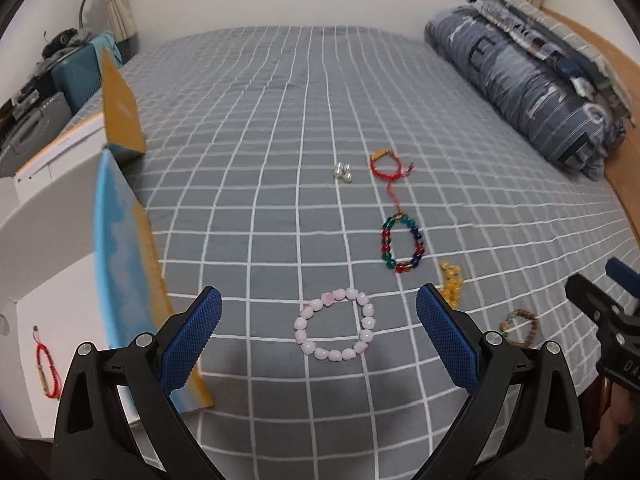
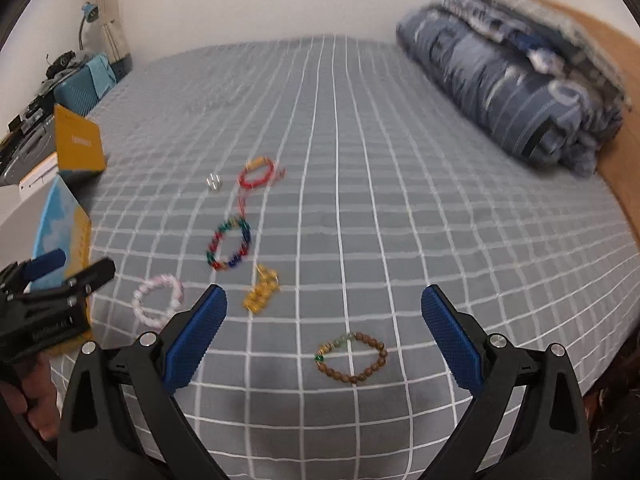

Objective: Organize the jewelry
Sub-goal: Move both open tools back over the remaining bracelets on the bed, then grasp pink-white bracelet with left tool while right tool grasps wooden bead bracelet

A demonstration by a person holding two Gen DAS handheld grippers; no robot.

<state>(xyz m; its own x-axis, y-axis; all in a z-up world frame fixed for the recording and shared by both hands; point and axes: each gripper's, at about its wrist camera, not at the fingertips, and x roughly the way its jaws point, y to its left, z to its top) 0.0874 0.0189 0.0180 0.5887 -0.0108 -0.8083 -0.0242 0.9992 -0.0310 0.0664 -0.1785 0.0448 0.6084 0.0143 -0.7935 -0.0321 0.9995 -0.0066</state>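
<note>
Several bracelets lie on the grey checked bed sheet [image 1: 260, 128]. A pink bead bracelet [image 1: 335, 325] sits between the wide-apart fingers of my open left gripper [image 1: 318, 316]. A brown wooden bead bracelet [image 2: 352, 358] lies between the fingers of my open right gripper [image 2: 324, 312]. Farther off are a multicoloured bead bracelet [image 1: 402, 245], a yellow bead bracelet [image 1: 451, 283], a red cord bracelet [image 1: 386, 165] and some small clear beads [image 1: 343, 172]. A red cord bracelet [image 1: 48, 372] rests inside the open white box [image 1: 60, 280] at the left.
The box's blue and yellow lid flaps [image 1: 124, 264] stand up along the bed's left edge. A folded blue quilt [image 1: 520, 84] lies at the far right against a wooden bed frame [image 1: 624, 184]. A teal case [image 1: 78, 76] and clutter sit at far left.
</note>
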